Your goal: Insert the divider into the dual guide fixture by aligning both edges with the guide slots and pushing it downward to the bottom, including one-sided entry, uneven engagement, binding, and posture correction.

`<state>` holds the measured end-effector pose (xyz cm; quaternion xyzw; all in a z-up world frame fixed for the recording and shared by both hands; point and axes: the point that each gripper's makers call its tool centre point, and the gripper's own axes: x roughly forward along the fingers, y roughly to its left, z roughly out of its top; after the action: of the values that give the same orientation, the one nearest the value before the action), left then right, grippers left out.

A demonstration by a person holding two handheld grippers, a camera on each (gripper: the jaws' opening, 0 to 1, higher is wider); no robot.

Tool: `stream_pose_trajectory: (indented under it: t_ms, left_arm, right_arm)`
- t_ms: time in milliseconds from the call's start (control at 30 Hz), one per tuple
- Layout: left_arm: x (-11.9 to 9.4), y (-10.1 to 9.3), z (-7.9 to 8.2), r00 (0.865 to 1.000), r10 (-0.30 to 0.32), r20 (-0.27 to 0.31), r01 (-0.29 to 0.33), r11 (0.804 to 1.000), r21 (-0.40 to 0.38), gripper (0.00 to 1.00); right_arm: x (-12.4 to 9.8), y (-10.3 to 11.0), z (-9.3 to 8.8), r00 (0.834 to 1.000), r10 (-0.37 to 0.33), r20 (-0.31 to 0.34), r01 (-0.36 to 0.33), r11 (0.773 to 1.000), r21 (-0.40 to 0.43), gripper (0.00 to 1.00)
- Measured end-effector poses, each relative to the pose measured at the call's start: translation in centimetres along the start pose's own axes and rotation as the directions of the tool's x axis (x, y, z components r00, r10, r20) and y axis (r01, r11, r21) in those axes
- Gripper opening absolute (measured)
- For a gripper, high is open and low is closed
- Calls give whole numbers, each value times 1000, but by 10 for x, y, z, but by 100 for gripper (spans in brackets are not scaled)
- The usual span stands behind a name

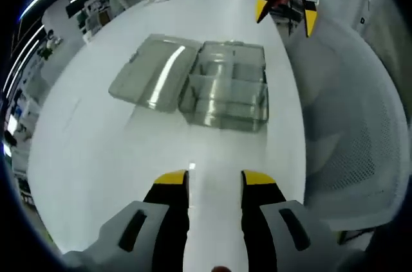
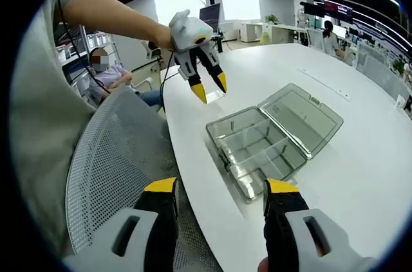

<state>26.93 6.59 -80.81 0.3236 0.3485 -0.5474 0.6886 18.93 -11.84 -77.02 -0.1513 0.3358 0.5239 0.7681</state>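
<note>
Dual guide fixture, a clear plastic compartment box, lay open on a white table, and neither gripper was touching it. In the right gripper view, the right gripper rose from the near edge with its yellow-tipped jaws spread wide and nothing between them; it hung over the table's near edge, close to the box's near corner. Beyond it, the box's long axis ran from near right to far left across that view, and its hinged lid was folded flat on the table on the far right side. Thin dividers stood inside the box, splitting it into compartments; I could not tell whether any sat partly entered.

To the left, a grey mesh chair stood against the table edge. Above it, the left gripper was held in the air by a hand, jaws parted and empty, tips pointing down toward the table.

In the left gripper view, the left gripper's own jaws stood apart over bare table, with the box farther off and its lid lying to the left. The right gripper hung at the far right, jaws apart. People sat in the office background.
</note>
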Motion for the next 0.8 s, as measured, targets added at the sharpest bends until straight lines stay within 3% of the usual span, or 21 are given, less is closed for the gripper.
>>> stream_pose_trajectory:
  t_ms: [333, 800]
  left_arm:
    - [-8, -8, 35, 996, 10, 83, -12, 1000, 28, 28]
    - [-16, -24, 66, 985, 35, 172, -45, 997, 55, 28]
  right_arm:
    - [4, -5, 9, 999, 6, 33, -7, 999, 34, 48]
    - [8, -13, 22, 997, 4, 79, -10, 996, 85, 44]
